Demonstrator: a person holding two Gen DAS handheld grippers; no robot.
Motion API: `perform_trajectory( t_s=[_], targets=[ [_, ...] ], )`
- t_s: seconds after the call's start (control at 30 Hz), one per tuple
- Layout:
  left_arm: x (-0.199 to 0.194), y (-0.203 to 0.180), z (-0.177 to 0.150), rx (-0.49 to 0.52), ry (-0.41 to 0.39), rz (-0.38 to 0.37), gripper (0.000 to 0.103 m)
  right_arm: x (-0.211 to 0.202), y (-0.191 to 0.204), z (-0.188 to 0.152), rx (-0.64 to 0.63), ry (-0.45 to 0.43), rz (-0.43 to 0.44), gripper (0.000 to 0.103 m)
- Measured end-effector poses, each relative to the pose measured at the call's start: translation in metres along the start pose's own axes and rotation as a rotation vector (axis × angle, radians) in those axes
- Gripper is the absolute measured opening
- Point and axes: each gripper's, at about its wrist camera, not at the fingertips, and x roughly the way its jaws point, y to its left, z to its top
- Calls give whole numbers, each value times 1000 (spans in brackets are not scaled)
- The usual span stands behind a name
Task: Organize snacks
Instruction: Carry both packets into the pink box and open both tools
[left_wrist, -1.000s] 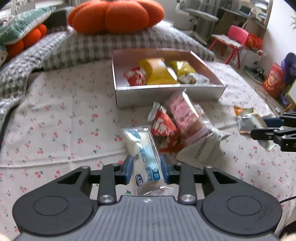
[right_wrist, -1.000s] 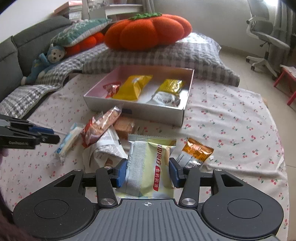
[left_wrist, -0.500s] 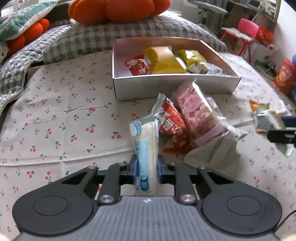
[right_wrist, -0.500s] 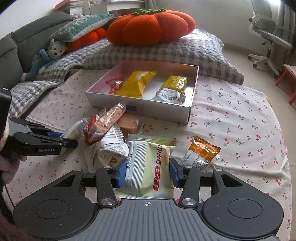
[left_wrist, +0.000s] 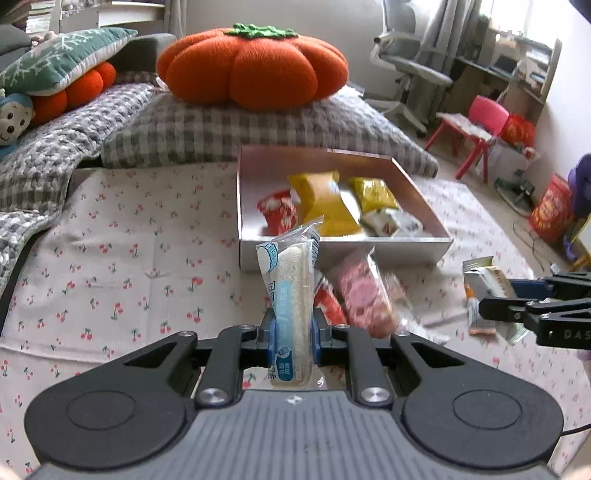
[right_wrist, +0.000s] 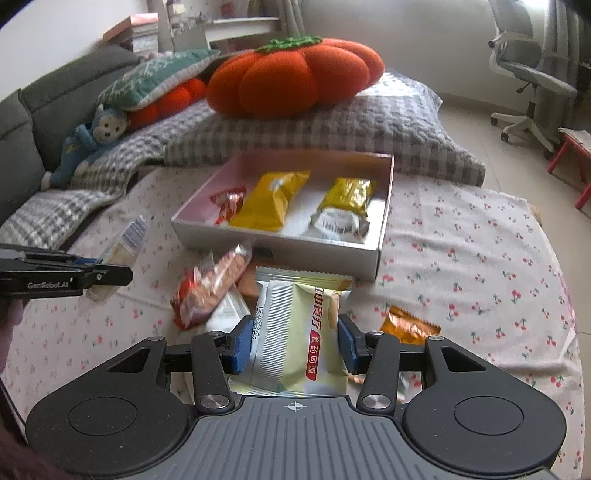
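Left tongs (left_wrist: 293, 328) are pressed together on a white-and-blue snack packet (left_wrist: 290, 291), pinching its lower half so that it stands upright between the blue pads; a second ago the same packet lay flat on the cherry-print cloth (left_wrist: 122, 258) between spread pads, so the pick-up has just been completed and the packet is now clear of the cloth. The pink-walled box (left_wrist: 343, 251), directly ahead of the left tongs and beyond the packet's top edge, already holds a red packet, two yellow ones and a pale one; the judged next step is to carry the lifted packet forward into it. Right tongs (right_wrist: 294, 343) are unchanged: their pads sit against both sides of a pale green packet (right_wrist: 295, 332), gripping it with its far end just short of the box's near wall. Between the two tongs remains a loose heap, a red-and-pink biscuit pack (right_wrist: 210, 288) on top, and an orange sachet (right_wrist: 408, 326) lies just right of the right tongs, so several items are still to be sorted. Hard to make out: the heap is motion-blurred in the left view, the packets under the biscuit pack are mostly covered, and the lower end of each held packet is hidden behind its tongs' body.
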Motion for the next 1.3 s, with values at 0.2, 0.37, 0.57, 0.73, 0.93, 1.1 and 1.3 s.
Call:
perform_trajectory(
  t_s=[0.2,0.37,0.57,0.73,0.93,1.1,1.3],
  targets=[
    [4,1,14,-37,-31,-14,16,7,0,19,37,-42,5,46],
    [13,3,26,-64,-67,-33,16,19,-4,35,89,-74,13,46],
    [36,4,41,-84,-112,-44,16,44,-11,51,135,-101,30,46],
    [53,2,53,-78,-126,-28,16,66,-15,58,166,-96,33,46],
    [69,2,66,-63,-126,11,16,87,-19,64,194,-77,41,46],
    [88,8,83,-70,-106,24,16,100,-27,69,227,-75,47,46],
    [108,9,95,-41,-80,51,16,112,-30,72,254,-71,69,46]
  ],
)
